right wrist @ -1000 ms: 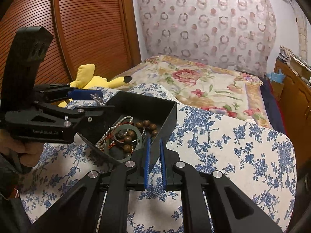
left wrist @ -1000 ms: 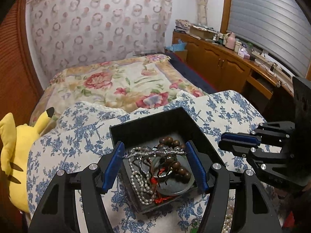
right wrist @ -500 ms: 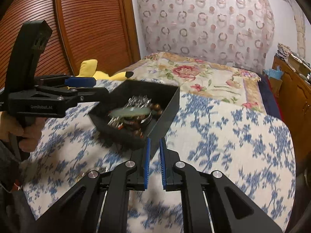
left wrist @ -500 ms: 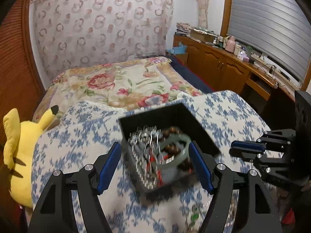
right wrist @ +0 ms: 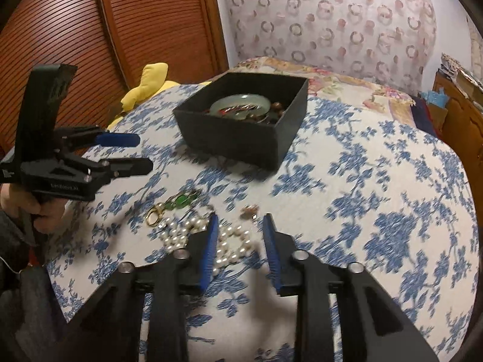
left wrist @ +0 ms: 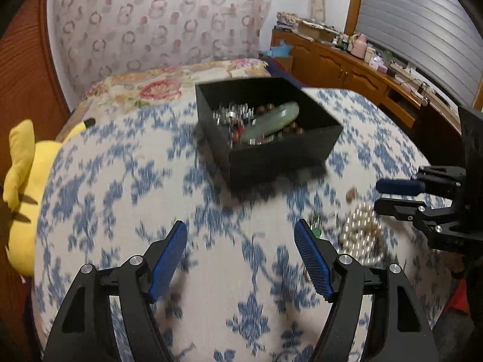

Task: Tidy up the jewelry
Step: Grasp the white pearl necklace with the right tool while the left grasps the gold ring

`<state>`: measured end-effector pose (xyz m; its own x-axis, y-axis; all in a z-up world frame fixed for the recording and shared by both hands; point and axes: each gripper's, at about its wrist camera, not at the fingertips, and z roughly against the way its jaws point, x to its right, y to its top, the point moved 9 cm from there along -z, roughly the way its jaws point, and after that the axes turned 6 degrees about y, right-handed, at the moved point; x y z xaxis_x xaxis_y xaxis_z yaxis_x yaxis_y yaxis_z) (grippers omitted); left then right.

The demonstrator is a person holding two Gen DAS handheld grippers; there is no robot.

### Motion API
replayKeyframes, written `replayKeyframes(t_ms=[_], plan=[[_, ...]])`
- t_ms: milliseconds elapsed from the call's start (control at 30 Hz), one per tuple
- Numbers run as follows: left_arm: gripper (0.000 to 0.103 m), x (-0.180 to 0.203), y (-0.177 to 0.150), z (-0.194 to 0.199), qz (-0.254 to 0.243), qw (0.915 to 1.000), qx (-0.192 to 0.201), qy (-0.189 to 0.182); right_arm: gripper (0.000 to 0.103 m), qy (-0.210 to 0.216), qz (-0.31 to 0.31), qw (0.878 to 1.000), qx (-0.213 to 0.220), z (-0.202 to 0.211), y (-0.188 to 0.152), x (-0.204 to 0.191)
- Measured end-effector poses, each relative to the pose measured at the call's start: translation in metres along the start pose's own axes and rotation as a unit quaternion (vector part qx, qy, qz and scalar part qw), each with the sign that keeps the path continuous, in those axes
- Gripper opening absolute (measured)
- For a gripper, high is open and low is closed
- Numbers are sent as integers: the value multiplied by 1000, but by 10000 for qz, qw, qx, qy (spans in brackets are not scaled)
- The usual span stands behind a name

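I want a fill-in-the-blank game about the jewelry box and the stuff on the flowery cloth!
1. The pale green bangle lies inside the ____ box.
2. The pearl necklace lies on the cloth, ____ the box.
3. The right hand-held gripper is open right above the ____ necklace.
4. The left hand-held gripper is open and holds ____.

Missing words: black; outside; pearl; nothing

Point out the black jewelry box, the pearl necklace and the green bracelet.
black jewelry box [right wrist: 229, 138], right wrist view, near wall.
pearl necklace [right wrist: 232, 241], right wrist view, bead pile.
green bracelet [right wrist: 181, 201], right wrist view, green stone.
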<state>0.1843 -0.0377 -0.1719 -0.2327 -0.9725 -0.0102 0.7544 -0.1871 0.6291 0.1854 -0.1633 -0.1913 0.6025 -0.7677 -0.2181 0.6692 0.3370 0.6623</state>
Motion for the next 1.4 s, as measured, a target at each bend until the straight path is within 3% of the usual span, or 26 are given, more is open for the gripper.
replayKeyframes(t_ms=[133,433,533,600,1000,1067,1200,1267,1400], plan=[[82,-1,-15,1,-44,10000,-45,59,33,43,82,9999,-95,-2,-9,-12],[83,8,-33,7,-39,10000,-81,31,32,-222,396,9987,-234,-6,-22,-18],[83,18,-35,9,-100,9999,-77,-13,15,-207,383,9988,-231,-5,-23,-17],[83,25,-35,8,-162,9998,-82,-32,11,-138,353,9990,-222,-3,-25,-18],[83,50,-30,2,-366,9991,-132,-182,8,-449,80,9984,341,35,-14,16],[80,53,-29,1,-391,9989,-121,-211,8,-522,7,9980,355,37,-14,25],[61,57,-28,-2,-439,9987,-151,-200,9,-592,-83,9974,392,40,-16,35],[59,59,-28,-4,-491,9985,-167,-147,9,-612,-100,9972,409,41,-17,38],[45,60,-28,-5,-586,9982,-131,18,9,-608,-82,9972,431,42,-15,39]])
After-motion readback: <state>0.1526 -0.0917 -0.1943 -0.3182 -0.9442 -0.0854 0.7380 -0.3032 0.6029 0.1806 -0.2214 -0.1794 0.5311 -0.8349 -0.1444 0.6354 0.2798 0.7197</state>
